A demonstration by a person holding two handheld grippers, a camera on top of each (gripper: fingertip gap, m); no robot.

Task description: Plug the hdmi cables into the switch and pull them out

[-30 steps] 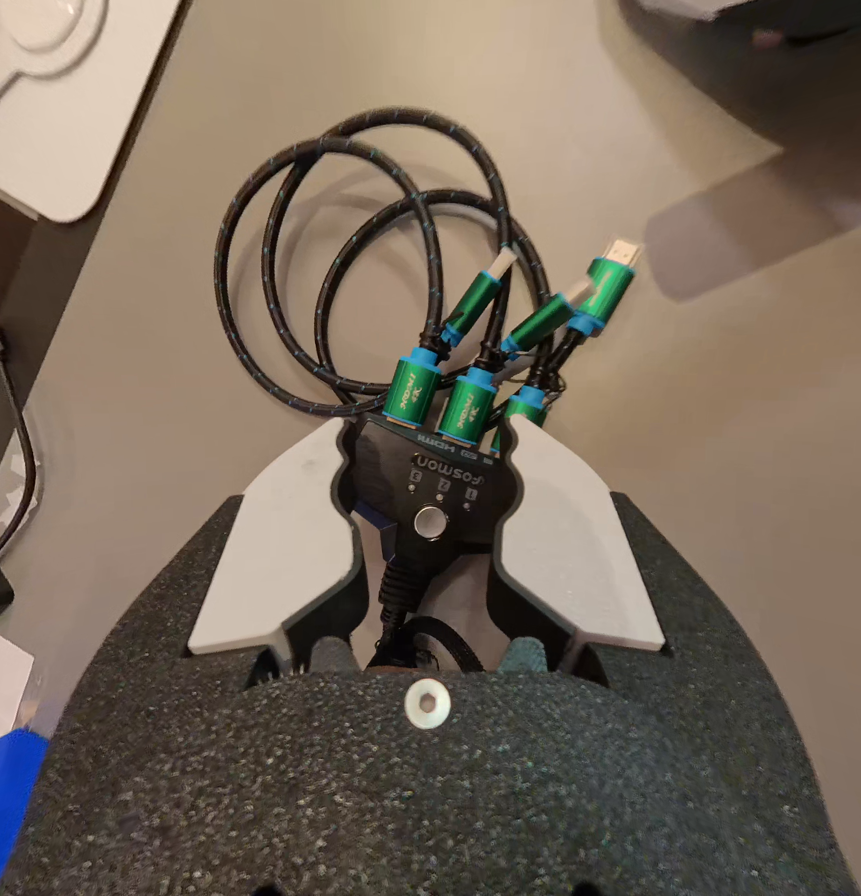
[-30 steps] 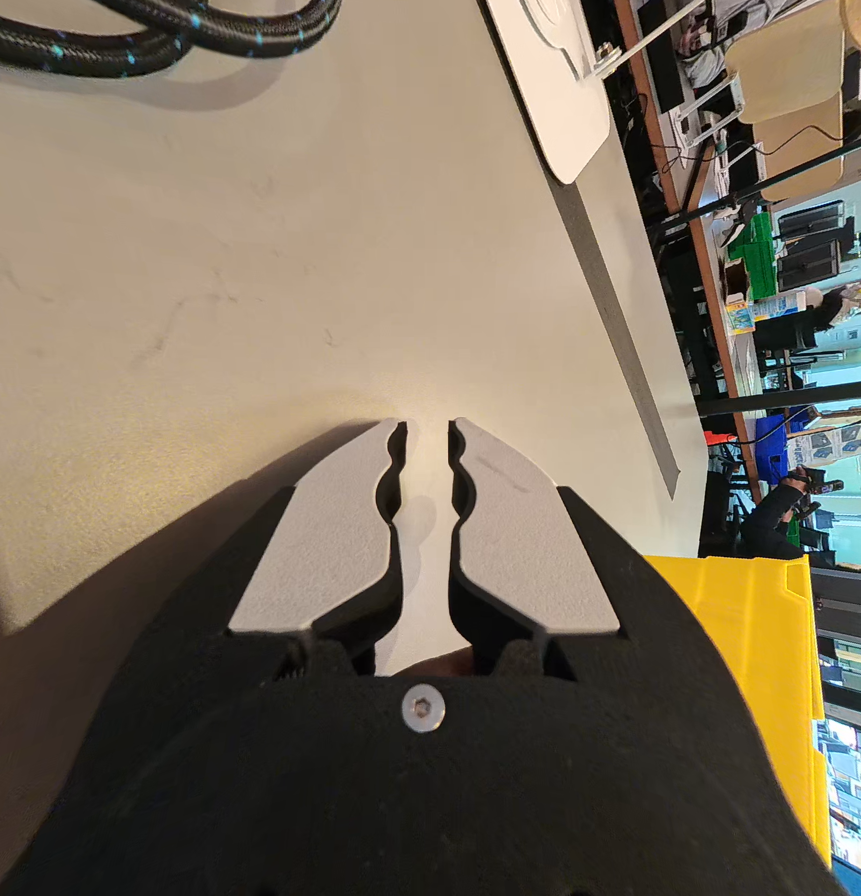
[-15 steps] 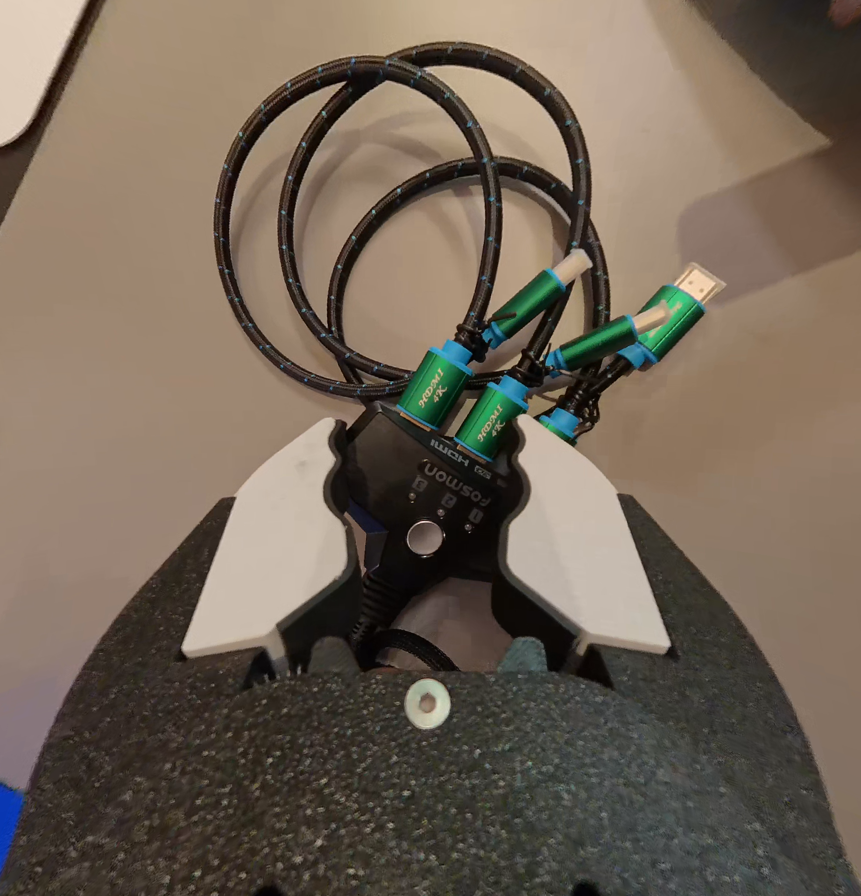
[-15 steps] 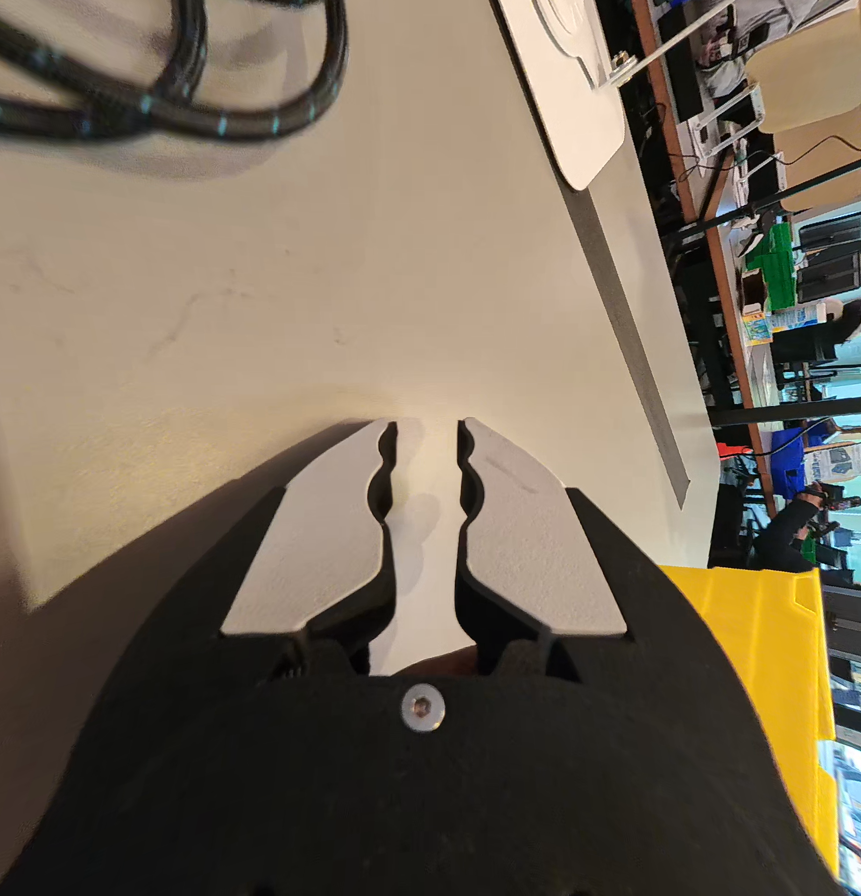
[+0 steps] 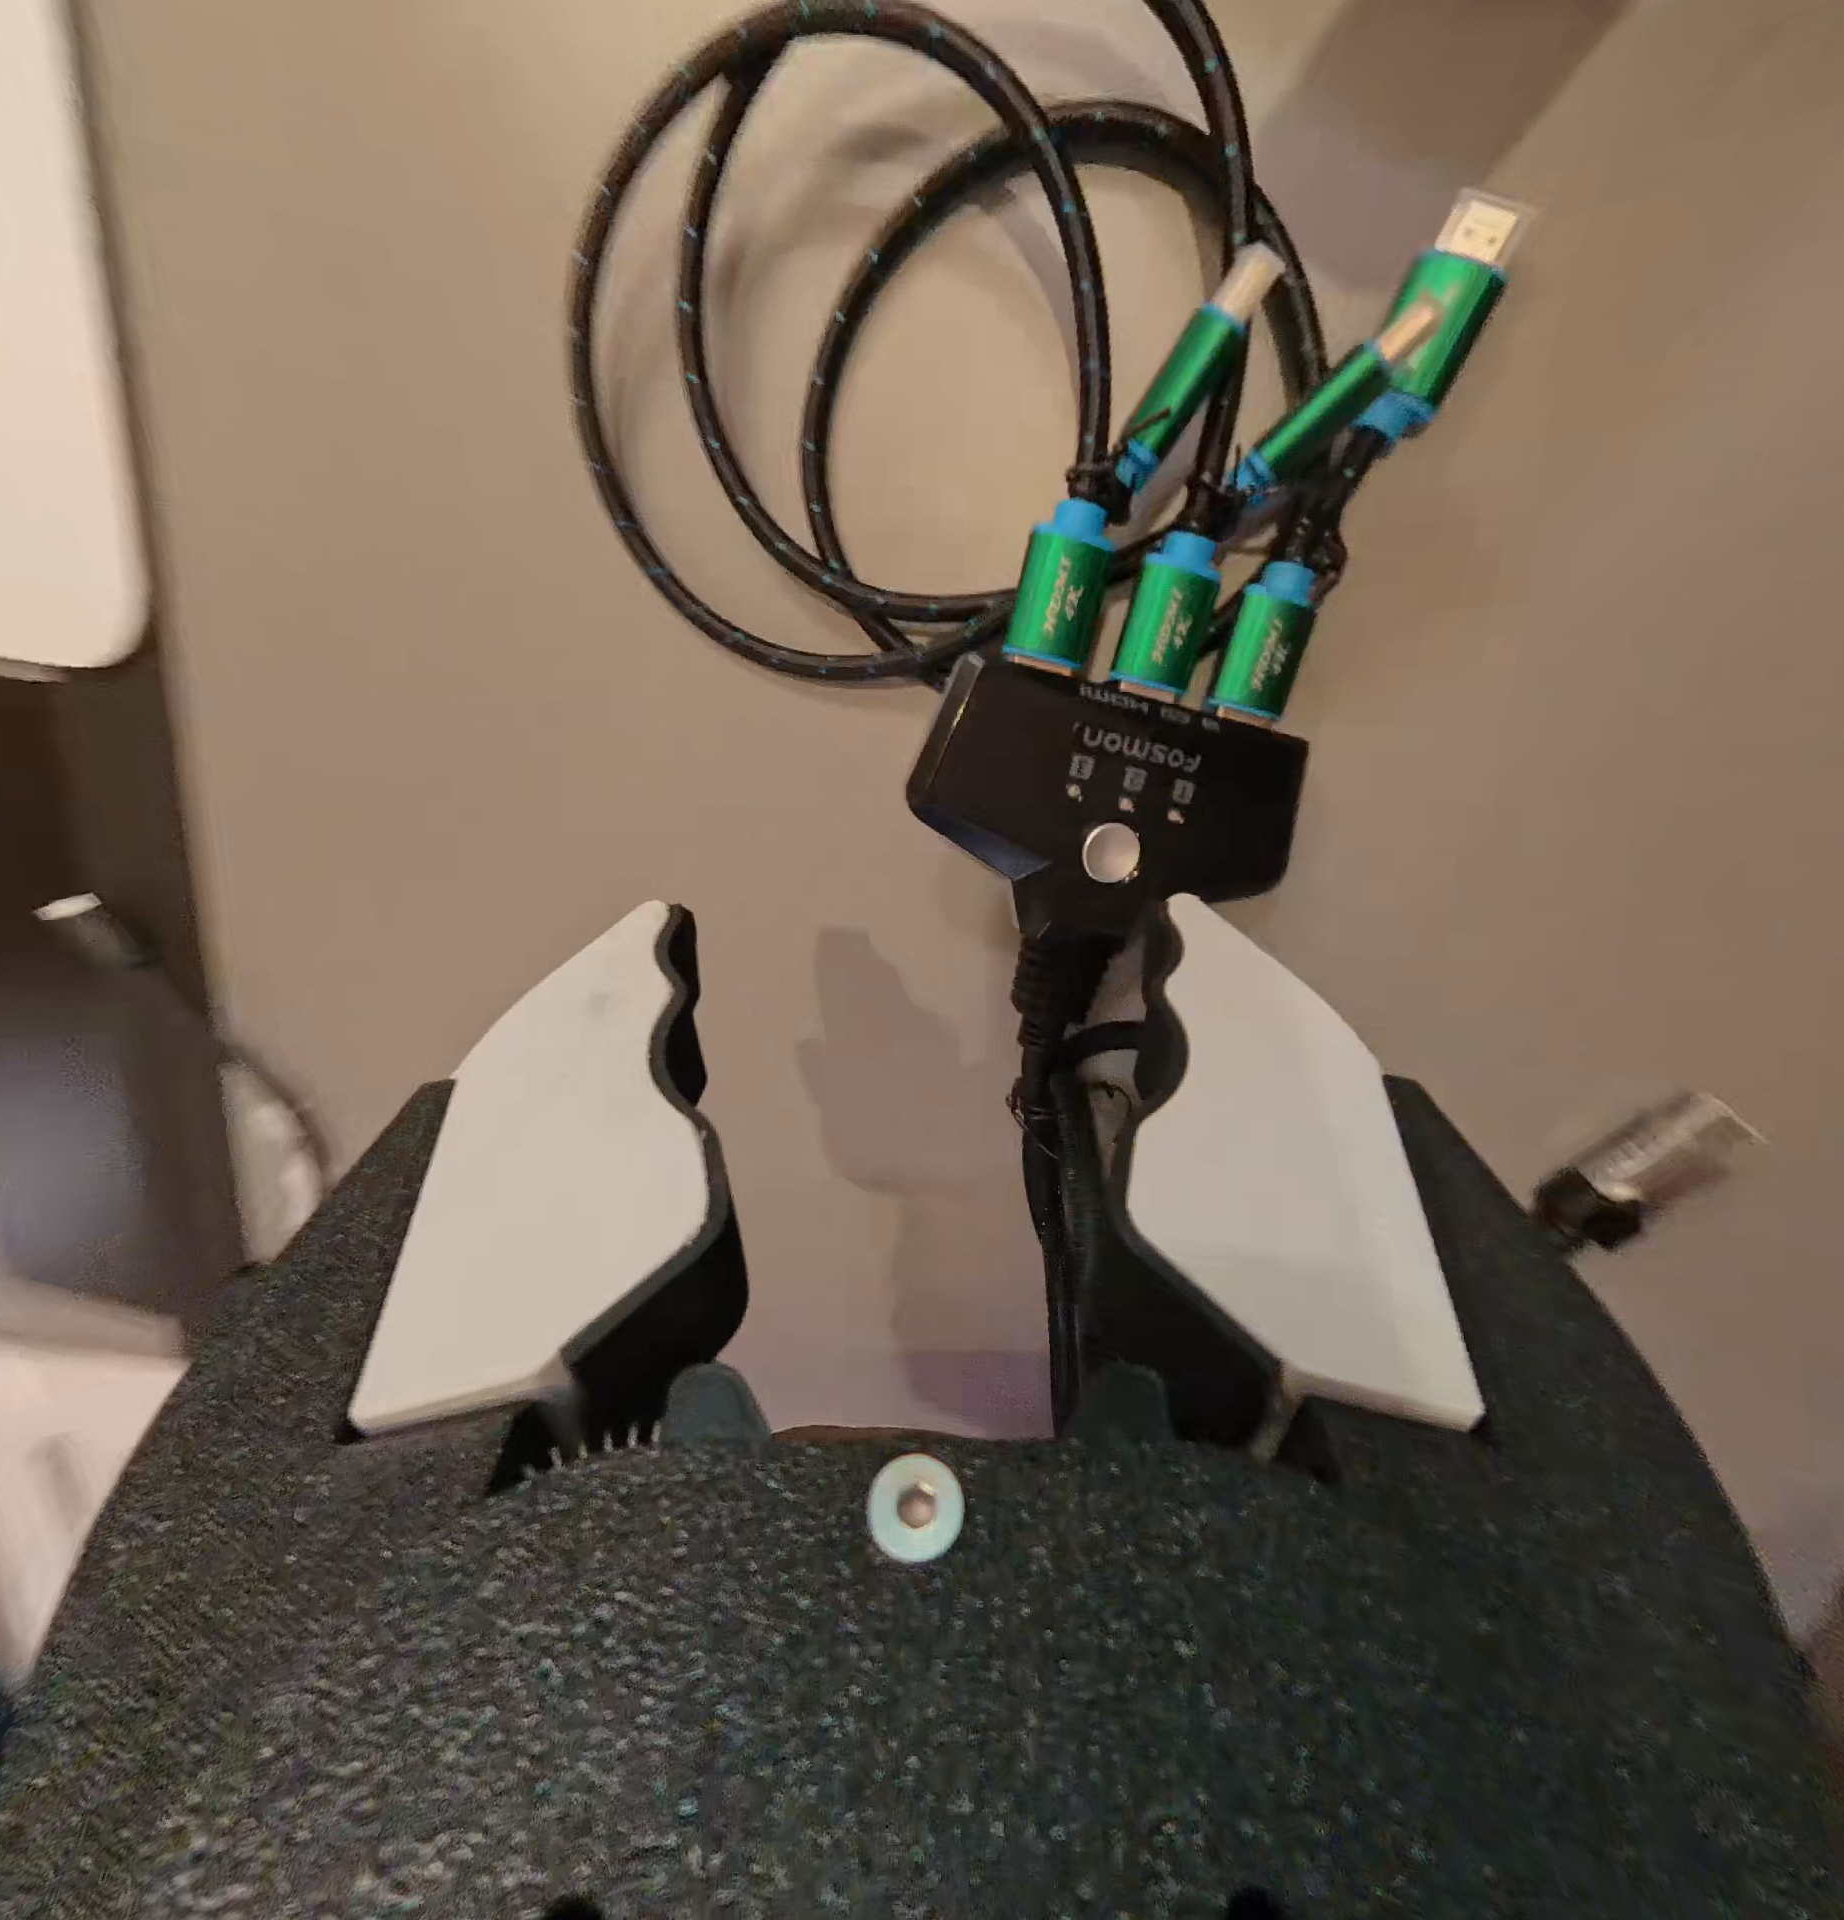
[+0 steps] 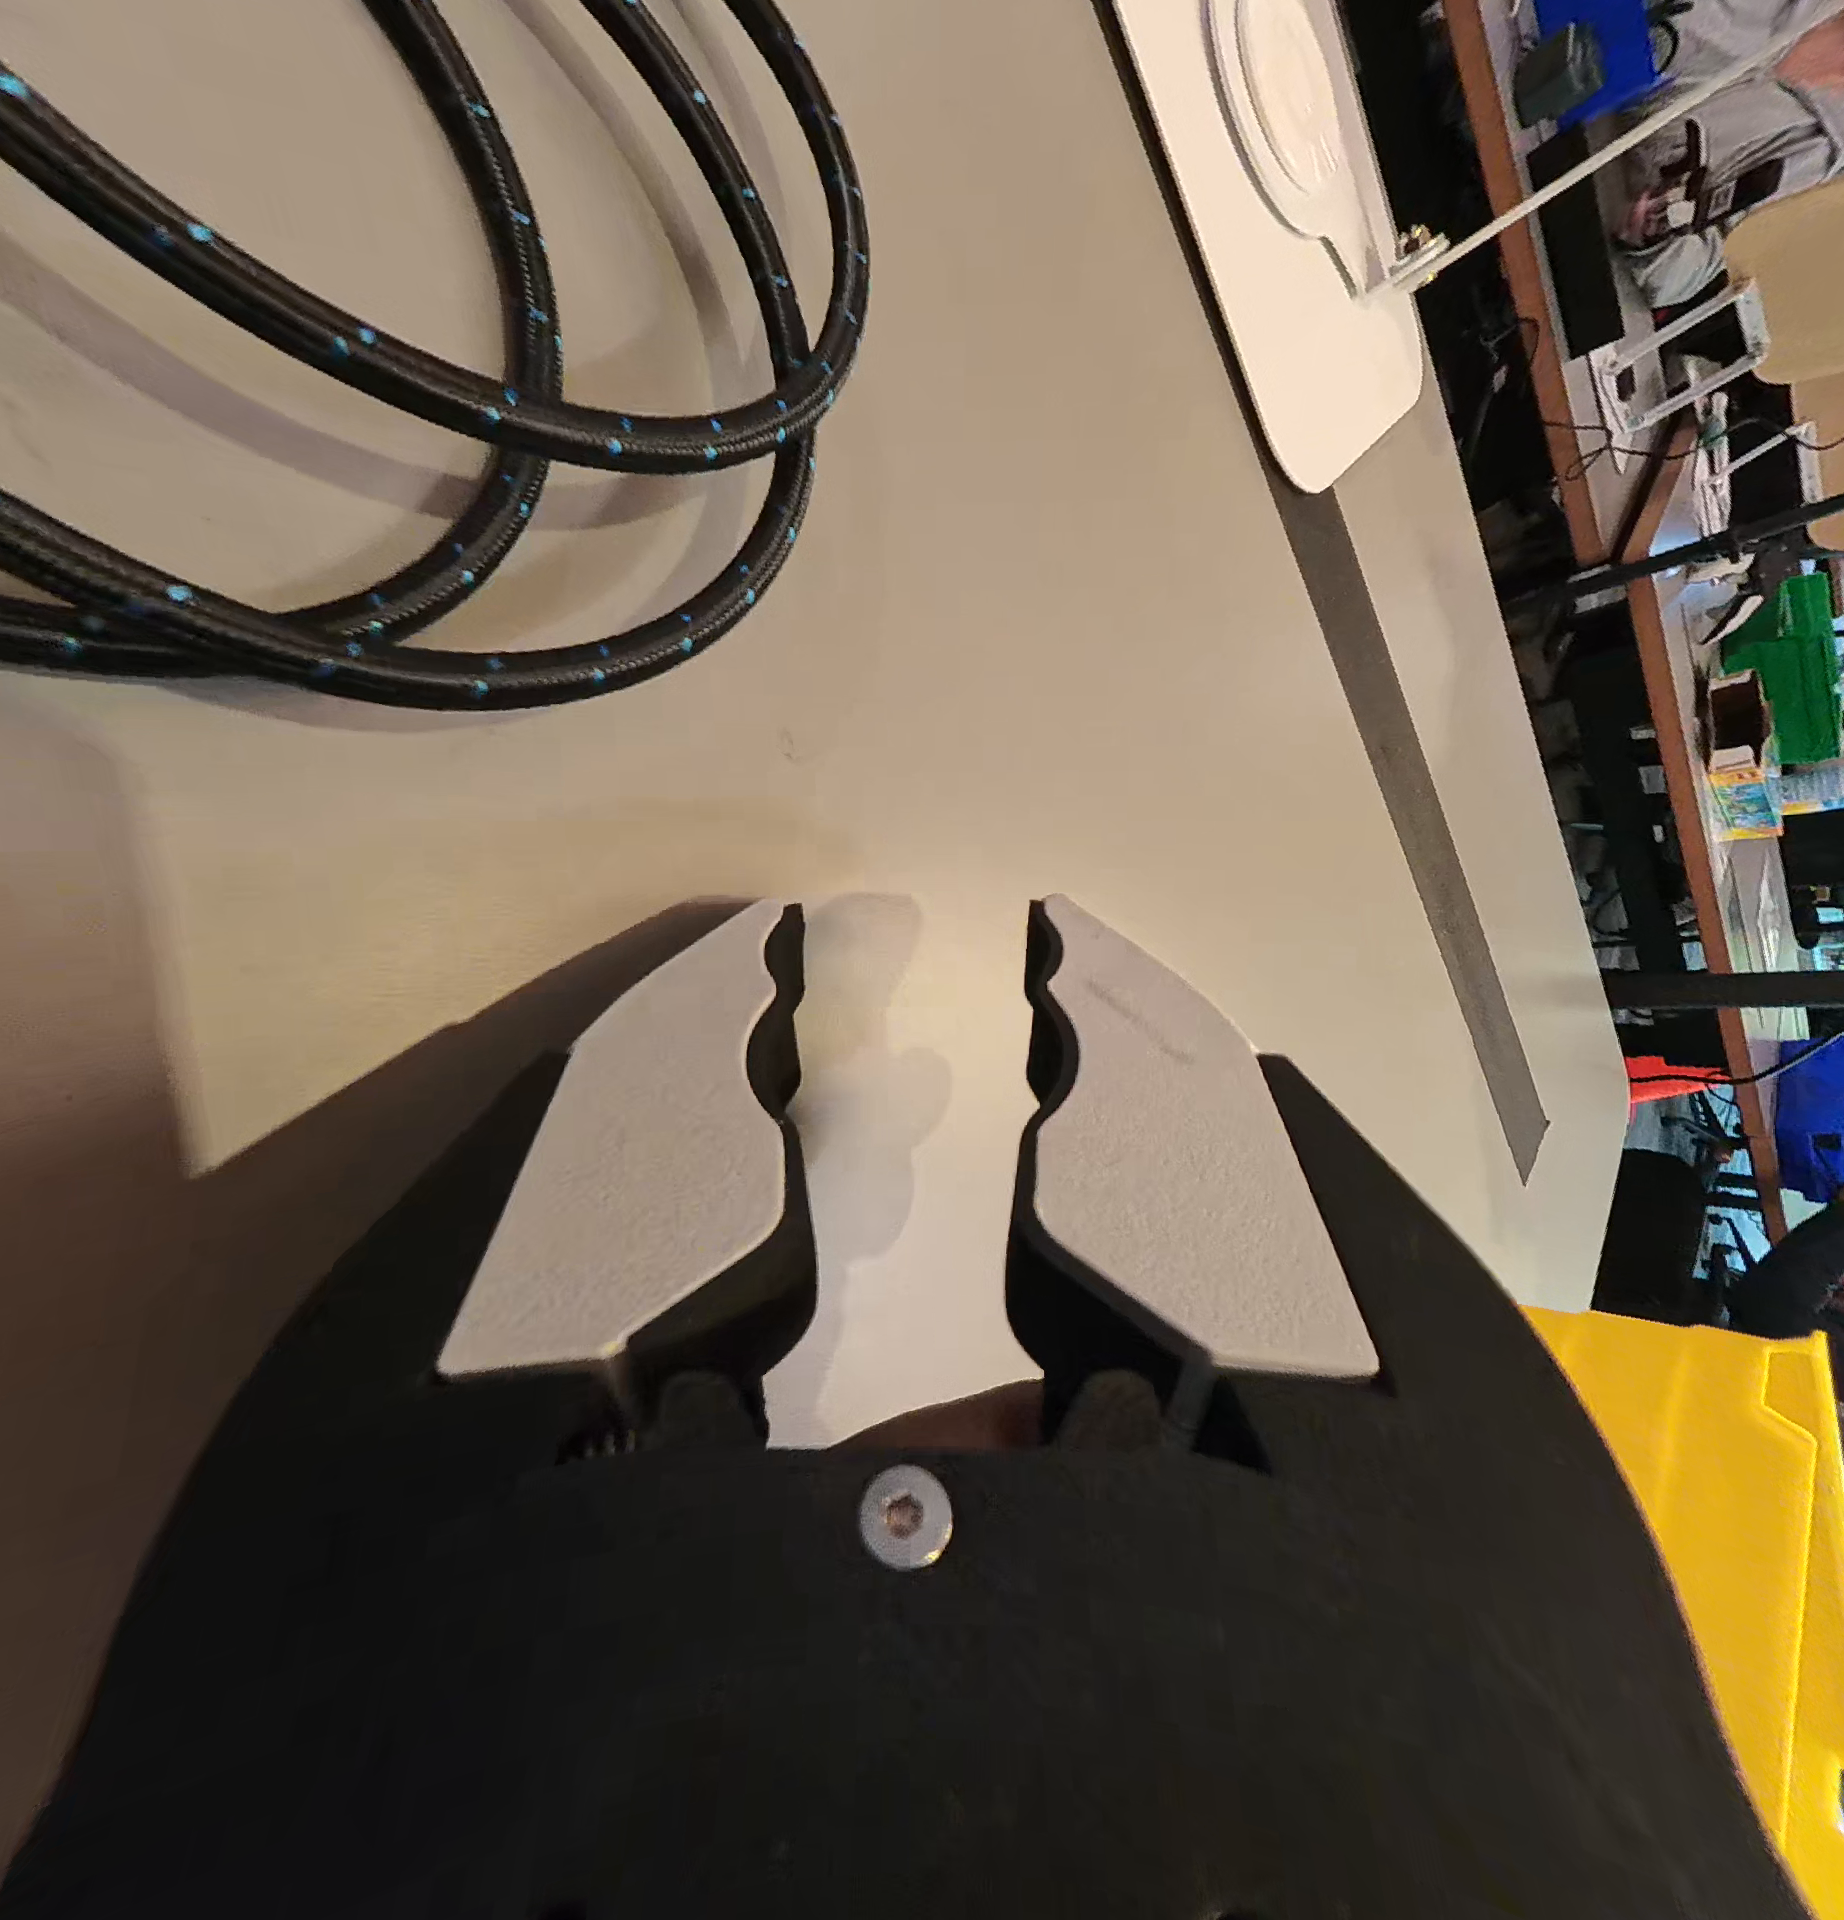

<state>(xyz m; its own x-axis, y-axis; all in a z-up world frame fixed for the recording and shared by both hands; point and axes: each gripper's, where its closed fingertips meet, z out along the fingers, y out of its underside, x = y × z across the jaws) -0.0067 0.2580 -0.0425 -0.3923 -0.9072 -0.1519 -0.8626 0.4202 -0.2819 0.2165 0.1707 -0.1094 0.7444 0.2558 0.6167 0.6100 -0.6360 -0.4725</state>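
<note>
The left gripper has its fingers spread wide, with bare table showing between them. The black switch box lies just past the right finger, at centre right of the frame; its lead runs down along that finger's inner edge, apparently touching it, though the blur makes contact hard to judge. The left finger stands clear of it, so nothing is clamped. Three green plugs sit side by side in the box's far edge, and three loose green plugs fan out toward the upper right. The braided black cable (flecked with blue) coils in the upper middle of the frame on the beige table. A blurred metal connector lies at the right edge.

The right gripper holds its fingers partly apart over bare table, gripping nothing. The cable loops fill the upper left of its frame, well clear of the tips. A white pad lies at the upper right, and a yellow bin shows at the lower right edge.
</note>
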